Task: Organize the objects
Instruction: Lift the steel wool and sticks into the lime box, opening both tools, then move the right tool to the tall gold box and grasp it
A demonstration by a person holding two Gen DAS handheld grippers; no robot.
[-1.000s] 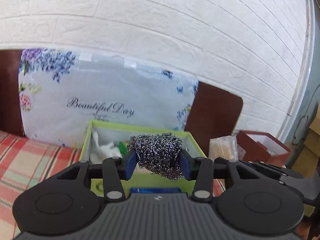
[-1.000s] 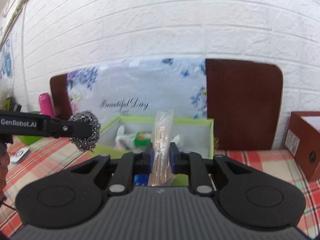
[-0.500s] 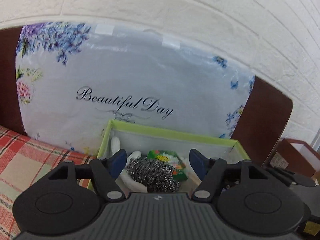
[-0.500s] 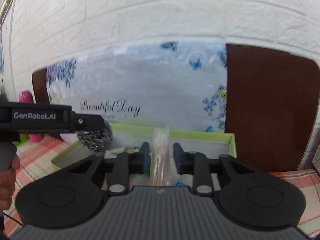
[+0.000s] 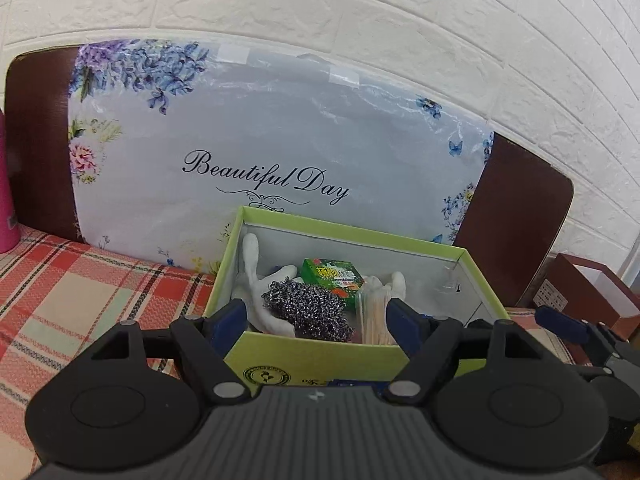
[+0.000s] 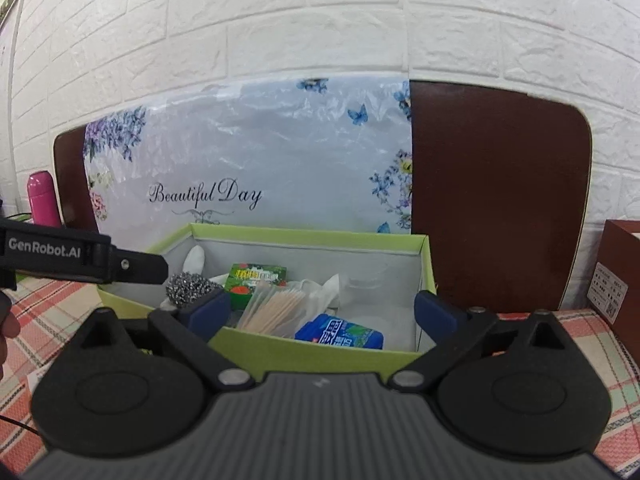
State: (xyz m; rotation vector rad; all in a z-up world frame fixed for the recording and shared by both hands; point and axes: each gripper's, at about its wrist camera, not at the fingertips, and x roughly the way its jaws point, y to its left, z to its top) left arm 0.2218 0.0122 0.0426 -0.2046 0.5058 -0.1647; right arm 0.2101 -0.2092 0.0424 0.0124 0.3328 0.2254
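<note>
Both tongs stand apart, nothing between the pads. Left gripper (image 5: 316, 316) hangs over the near left part of the green box (image 5: 344, 240); right gripper (image 6: 322, 312) over the near wall of the same box, its pads straddling the opening.

Contents, right wrist view, clock directions taken from the box centre:
- Steel wool scourer (image 6: 188, 288) at 9 o'clock, against the left wall. Light, springy, rough wire; crushes under a clamp and snags on neighbours. Judged best taken across its middle with a modest squeeze.
- Toothpick bag (image 6: 272, 308) at 6 o'clock, leaning across the near wall. Clear film is slick; sticks inside are stiff along their length, loose sideways. Hold should go across the bundle at mid-length, not on the empty film.
- Green soap packet (image 6: 258, 278) at 11 o'clock, a small rigid carton with flat faces, an easy pinch.
- Blue packet (image 6: 340, 336) at 5 o'clock, glossy, likely slippery.
- White glove (image 5: 256, 280) under and behind the scourer, limp and soft; it will drape and may drag other items up with it.

Around: floral board (image 6: 248, 160) upright behind the box at 12, pink bottle (image 6: 42, 198) far out at 9, brown box (image 6: 624, 276) at 3, all on the plaid tablecloth (image 6: 592, 340).

Judgement: box is filling; the scourer and the toothpick bag lie released inside.
</note>
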